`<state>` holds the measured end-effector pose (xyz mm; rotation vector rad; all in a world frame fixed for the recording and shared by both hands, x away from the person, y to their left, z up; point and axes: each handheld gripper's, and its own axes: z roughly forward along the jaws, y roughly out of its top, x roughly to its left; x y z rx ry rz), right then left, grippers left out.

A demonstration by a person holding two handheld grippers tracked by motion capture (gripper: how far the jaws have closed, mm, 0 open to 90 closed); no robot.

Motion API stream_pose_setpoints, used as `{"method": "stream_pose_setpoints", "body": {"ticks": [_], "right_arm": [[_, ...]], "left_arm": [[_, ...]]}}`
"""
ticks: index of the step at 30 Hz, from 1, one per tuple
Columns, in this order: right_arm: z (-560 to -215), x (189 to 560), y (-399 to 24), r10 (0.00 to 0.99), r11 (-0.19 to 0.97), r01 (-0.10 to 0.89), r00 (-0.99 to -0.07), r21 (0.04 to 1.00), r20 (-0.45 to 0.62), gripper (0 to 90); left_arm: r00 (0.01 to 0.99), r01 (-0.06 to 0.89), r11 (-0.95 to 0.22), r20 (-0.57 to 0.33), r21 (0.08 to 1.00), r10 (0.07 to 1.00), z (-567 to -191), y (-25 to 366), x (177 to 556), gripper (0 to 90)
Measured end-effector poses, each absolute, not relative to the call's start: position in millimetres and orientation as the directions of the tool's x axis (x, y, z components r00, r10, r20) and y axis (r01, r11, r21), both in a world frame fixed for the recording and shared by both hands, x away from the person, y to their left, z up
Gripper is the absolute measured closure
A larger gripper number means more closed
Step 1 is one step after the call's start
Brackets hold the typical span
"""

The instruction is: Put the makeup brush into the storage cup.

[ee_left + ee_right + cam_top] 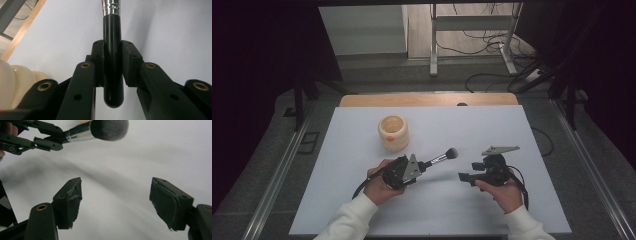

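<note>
Nearest, the left gripper [112,62] is clamping the black handle of the makeup brush [443,158] above the table [512,210], likely light, stiff and slick, best held mid-handle, while the right gripper [116,202] is standing open and empty; farther off, the cream pot [393,132] is waiting.

Lighting is even and bright on the table [362,200]; surroundings are dark. Soft shadows fall beneath the right gripper [115,202]. Near jaws appear slightly blurred.

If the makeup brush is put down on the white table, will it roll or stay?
The makeup brush has a round, glossy black handle, so it would probably roll and may slip between pads. Its wider fluffy head likely limits rolling. The left gripper clamps it firmly, suggesting stiffness.
</note>
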<state>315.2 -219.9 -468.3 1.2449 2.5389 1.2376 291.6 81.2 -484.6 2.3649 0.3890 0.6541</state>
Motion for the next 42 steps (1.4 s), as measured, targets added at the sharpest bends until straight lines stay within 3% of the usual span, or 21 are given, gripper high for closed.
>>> {"method": "stream_pose_setpoints", "body": {"ticks": [15,42], "right_arm": [[-475,316,-219,0.672,0.337,0.635,-0.679,0.695,0.294,26.8],[-476,315,-207,0.626,0.233,0.590,-0.699,0.773,0.345,27.3]], "left_arm": [[0.829,0.153,-0.674,0.277,0.722,0.486,-478,97,296,74.1],[0.820,0.153,-0.658,0.277,0.737,0.501,-477,92,295,74.0]]}}
